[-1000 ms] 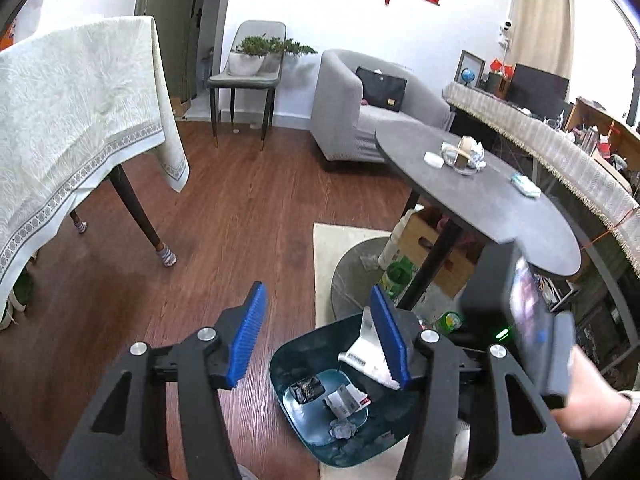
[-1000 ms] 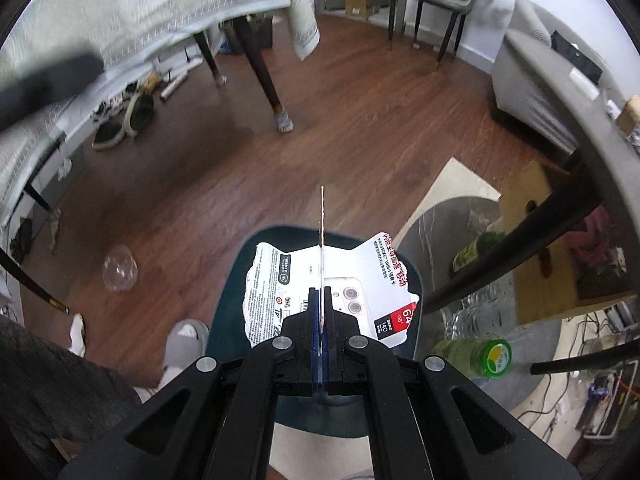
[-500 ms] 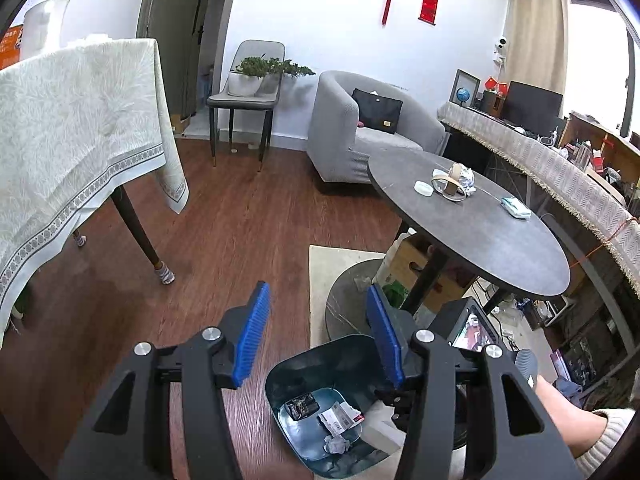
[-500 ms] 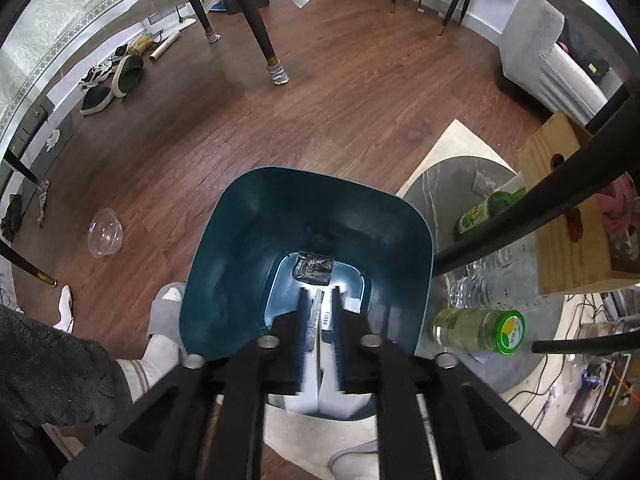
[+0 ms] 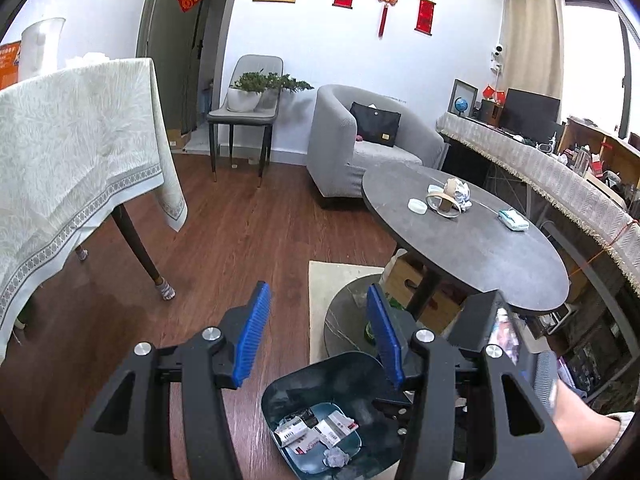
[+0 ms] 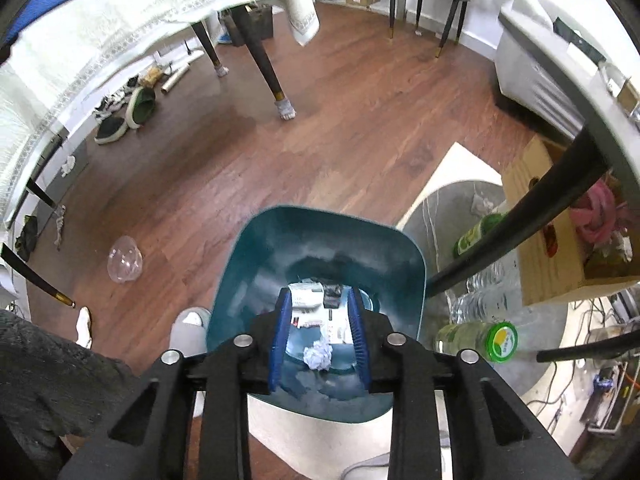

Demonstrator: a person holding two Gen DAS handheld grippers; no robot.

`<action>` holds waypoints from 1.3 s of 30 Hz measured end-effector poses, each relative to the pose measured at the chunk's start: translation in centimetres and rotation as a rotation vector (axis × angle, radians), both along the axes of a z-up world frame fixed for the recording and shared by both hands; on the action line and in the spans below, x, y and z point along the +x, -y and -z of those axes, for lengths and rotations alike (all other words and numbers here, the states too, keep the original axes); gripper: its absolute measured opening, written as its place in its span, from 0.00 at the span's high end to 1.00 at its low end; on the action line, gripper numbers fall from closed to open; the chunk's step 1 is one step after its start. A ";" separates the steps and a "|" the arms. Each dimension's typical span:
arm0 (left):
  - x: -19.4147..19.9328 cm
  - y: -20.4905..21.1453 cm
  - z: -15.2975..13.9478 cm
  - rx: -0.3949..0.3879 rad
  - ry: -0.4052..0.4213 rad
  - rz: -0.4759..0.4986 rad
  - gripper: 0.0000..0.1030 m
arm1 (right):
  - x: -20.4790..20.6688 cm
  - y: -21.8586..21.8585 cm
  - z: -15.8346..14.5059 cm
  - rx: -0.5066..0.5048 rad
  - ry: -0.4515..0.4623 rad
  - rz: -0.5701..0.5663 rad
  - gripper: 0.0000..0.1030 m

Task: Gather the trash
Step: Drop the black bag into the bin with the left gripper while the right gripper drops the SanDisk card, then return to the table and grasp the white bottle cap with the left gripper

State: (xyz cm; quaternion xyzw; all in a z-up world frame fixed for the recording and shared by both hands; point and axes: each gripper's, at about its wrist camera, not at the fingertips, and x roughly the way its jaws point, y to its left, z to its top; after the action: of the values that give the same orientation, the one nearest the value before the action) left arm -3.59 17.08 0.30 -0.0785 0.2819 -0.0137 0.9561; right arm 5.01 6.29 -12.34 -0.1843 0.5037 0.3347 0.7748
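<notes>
The right gripper (image 6: pixel 320 332) hangs over the teal bin (image 6: pixel 256 264), its jaws opening with nothing between them; torn packaging (image 6: pixel 308 300) and a crumpled paper ball (image 6: pixel 318 354) lie at the bin's bottom. The left gripper (image 5: pixel 316 332), beside the bin, stands part open and empty. A clear plastic cup (image 6: pixel 125 259) lies on the floor left of the bin, likely the next pickup; thin and slippery, it could crush or squirt free under a hard squeeze. The bin's near rim is hidden behind the right gripper's body.
</notes>
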 end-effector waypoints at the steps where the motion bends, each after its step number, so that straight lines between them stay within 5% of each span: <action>1: 0.1 0.0 -0.2 0.003 0.003 -0.002 0.49 | -0.1 0.1 -0.6 0.015 0.010 -0.005 0.69; 20: 3.6 3.4 -0.8 0.023 0.018 0.031 0.35 | 0.6 6.0 -8.1 0.216 0.206 0.051 0.55; 39: 12.2 7.3 0.9 0.065 0.006 0.128 0.24 | 9.4 13.9 -10.8 0.254 0.308 0.207 0.46</action>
State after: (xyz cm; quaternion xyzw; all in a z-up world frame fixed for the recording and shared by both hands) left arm 8.65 9.75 -0.59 -0.0293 0.2839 -0.0659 0.9561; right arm 14.40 -7.57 -1.56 -0.0817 0.3493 0.2819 0.8898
